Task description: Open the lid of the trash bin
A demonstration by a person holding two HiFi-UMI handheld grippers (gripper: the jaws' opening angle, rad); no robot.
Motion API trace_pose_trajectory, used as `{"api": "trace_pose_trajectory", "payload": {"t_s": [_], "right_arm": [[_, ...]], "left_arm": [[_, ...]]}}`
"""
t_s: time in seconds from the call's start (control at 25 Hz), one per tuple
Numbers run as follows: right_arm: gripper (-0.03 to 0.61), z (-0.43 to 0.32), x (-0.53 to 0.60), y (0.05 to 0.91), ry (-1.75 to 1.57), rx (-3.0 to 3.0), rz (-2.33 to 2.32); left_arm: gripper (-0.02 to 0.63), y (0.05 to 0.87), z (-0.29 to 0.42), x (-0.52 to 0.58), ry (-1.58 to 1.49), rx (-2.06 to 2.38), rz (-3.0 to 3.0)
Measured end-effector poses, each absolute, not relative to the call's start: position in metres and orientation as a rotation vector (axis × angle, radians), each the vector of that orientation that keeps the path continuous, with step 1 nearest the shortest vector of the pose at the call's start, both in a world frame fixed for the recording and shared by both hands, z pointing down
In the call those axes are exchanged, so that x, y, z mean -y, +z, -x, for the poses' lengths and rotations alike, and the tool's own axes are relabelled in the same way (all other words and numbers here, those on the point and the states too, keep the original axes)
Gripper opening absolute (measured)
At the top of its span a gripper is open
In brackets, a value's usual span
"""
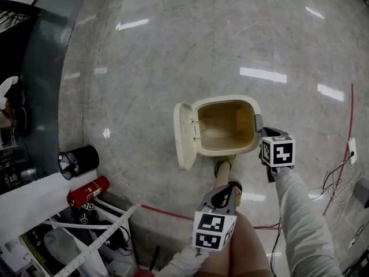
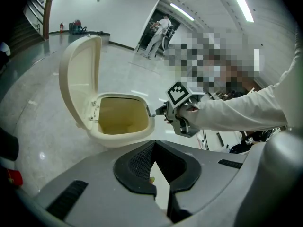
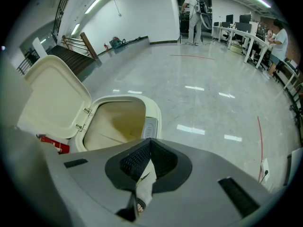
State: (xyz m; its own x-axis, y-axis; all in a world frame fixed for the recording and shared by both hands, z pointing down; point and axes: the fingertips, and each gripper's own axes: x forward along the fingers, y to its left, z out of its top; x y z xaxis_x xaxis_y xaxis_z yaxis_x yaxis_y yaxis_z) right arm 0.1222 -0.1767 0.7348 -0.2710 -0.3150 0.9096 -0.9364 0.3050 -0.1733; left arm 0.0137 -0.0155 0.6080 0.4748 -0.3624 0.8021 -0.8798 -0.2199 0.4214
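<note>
The cream lid (image 1: 185, 133) is standing upright on its hinges at the left rim of the trash bin (image 1: 226, 151), which is sitting on the polished stone floor (image 1: 173, 51) with its rounded mouth gaping; the opening is looking finished. The bin is reading as light, stiff, smooth moulded plastic, likely sliding if shoved, so the lid's free edge or the grey latch (image 3: 148, 126) is offering the best hold. The left gripper (image 2: 152, 143) is hanging short of the bin, fingers (image 2: 136, 163) clenched on nothing. The right gripper (image 3: 150, 140) is hovering just beside the latch, fingers likewise clenched and empty.
</note>
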Motion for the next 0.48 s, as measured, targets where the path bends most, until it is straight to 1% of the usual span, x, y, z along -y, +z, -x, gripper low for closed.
{"api": "trace_pose_trajectory", "payload": {"t_s": [0.48], "right_arm": [[-0.003, -0.121, 0.141, 0.668, 0.954, 1.806, -1.119]], "left_arm": [[0.003, 0.577, -0.015, 0.019, 0.704, 1.081, -1.833]]}}
